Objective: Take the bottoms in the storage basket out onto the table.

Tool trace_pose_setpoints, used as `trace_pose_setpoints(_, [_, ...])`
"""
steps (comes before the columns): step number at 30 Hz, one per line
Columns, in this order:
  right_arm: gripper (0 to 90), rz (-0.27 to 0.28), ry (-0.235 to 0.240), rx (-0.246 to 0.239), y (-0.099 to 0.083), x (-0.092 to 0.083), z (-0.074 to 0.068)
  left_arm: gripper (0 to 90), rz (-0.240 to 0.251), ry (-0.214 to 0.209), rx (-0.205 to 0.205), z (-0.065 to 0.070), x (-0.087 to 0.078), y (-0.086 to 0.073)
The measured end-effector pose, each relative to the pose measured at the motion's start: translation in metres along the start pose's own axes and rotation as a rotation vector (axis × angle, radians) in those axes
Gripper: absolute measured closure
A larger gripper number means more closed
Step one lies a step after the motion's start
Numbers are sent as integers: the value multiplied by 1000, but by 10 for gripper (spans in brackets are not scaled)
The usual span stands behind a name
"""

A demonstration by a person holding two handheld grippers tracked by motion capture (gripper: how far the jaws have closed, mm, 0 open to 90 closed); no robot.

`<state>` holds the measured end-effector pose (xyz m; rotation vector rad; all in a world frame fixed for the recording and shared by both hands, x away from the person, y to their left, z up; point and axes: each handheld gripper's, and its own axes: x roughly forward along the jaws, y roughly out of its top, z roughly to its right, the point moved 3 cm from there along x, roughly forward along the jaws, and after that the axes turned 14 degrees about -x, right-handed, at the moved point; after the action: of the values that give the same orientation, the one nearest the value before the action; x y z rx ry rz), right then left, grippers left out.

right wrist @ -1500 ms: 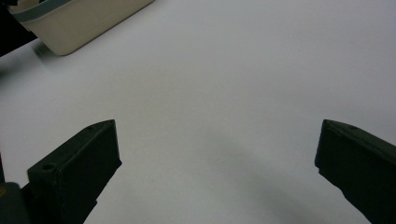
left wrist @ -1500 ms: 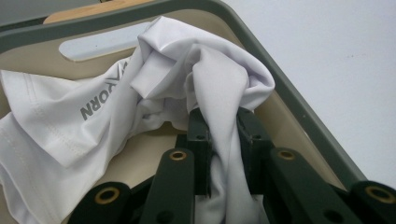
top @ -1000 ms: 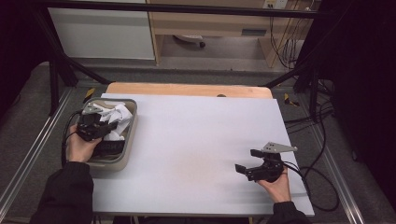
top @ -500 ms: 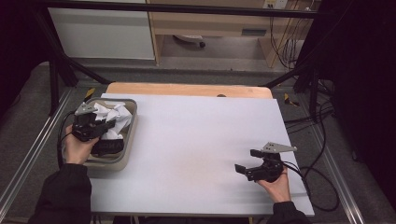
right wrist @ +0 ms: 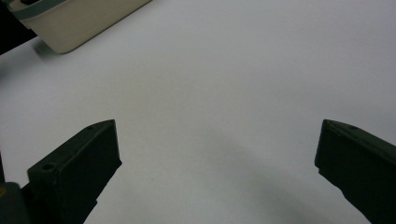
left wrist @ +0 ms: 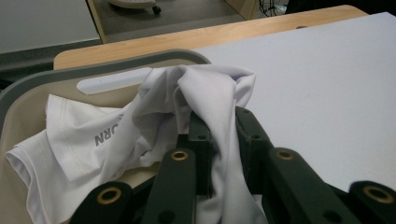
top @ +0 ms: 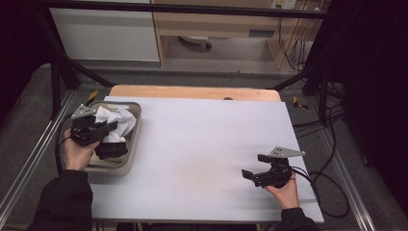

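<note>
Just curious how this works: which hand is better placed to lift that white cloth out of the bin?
Left. Its tongs are already shut on the white cloth in the bin. The right tongs rest open on the table, well away.

Left tool clamped tight; right tool spread wide, resting.

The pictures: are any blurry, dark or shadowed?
High view: dim surroundings, evenly lit white table. Left gripper view: the left tool, shut on the white garment, is soft and close to the lens. Right gripper view: the right tool throws a faint shadow on the table.
</note>
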<state>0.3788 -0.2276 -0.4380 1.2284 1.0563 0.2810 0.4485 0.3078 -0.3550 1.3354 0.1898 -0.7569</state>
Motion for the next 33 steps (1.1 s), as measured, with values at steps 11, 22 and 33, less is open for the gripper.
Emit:
trace_pose_setpoints(11, [7,-5,-1,0,0,1,0,786,46,-3,-1,2,-11,4])
trace_pose_setpoints(22, [7,-4,-2,1,0,0,0,788,87,-21,-6,6,-22,12])
trace_pose_setpoints(33, [7,-2,-1,-1,0,0,0,789,112,-36,-3,12,-29,17])
